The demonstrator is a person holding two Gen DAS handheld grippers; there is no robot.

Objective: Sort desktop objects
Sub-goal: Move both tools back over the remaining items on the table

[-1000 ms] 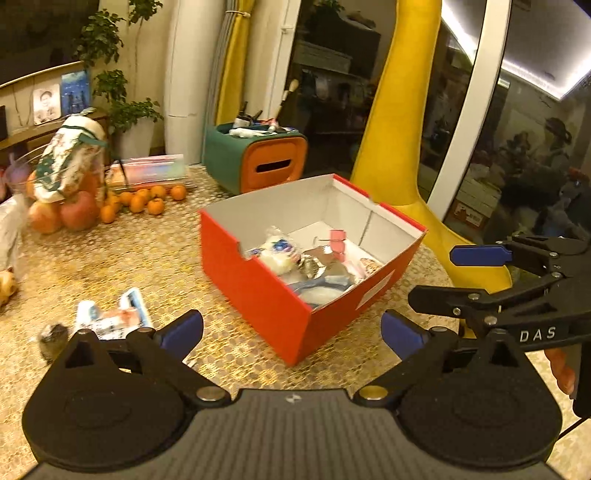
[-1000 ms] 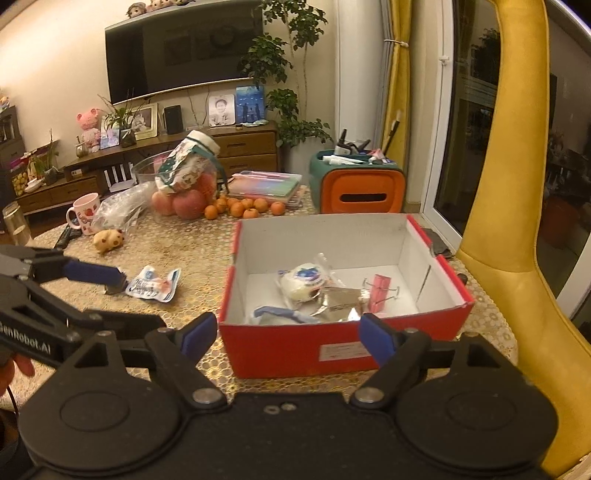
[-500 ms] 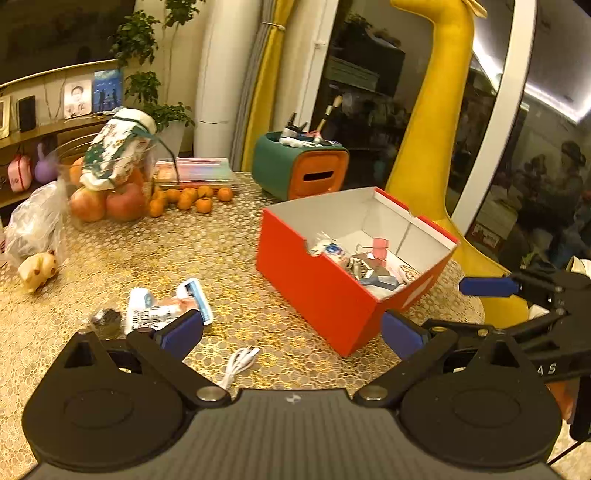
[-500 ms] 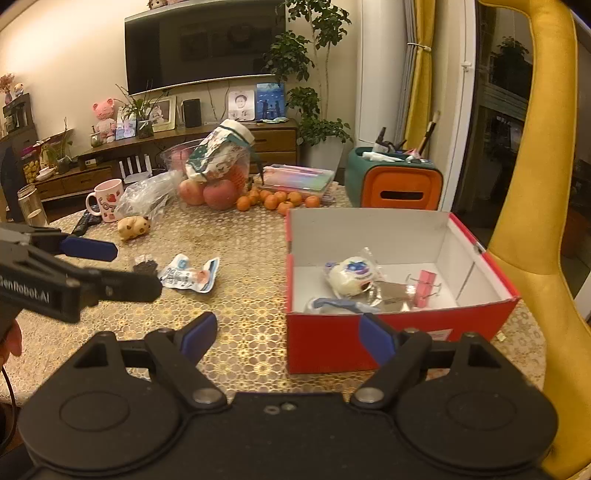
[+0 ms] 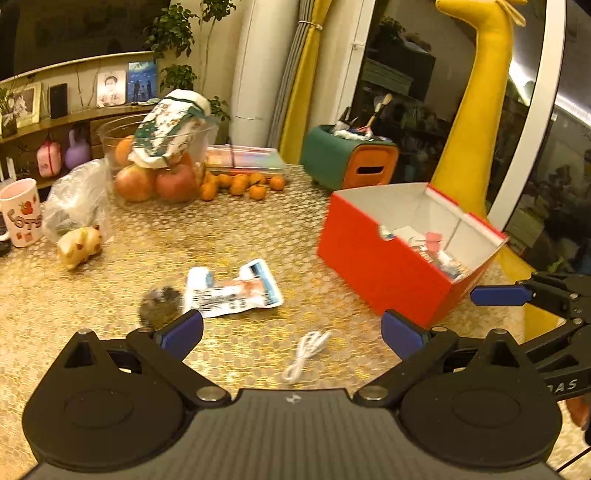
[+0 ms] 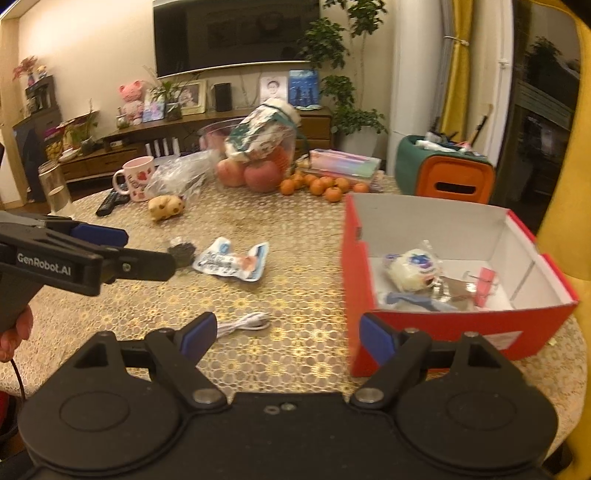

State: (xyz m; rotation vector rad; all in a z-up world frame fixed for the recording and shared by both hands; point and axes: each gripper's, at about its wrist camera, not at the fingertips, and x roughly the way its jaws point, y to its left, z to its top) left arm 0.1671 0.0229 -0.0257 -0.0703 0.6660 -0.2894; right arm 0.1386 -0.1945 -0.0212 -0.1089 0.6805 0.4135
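Both grippers' jaws are standing open, empty, above the limp, light coiled white cable [image 5: 306, 352], probably best pinched mid-bundle.

Both grippers — left gripper [image 5: 291, 328], right gripper [image 6: 284, 334] — fingers apart

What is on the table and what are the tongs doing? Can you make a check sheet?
Surface: table, gold patterned cover.
Job's things: red box open, with a pink clip and wrapped bits inside; packet, dark lump lying loose left of it.
Clutter: mug, pig toy, fruit bowl, oranges, green bin.
Grippers: left tongs open, empty; right tongs open, empty.
Cables: white cable near both tongs.
Surroundings: TV, plants, yellow curtain.
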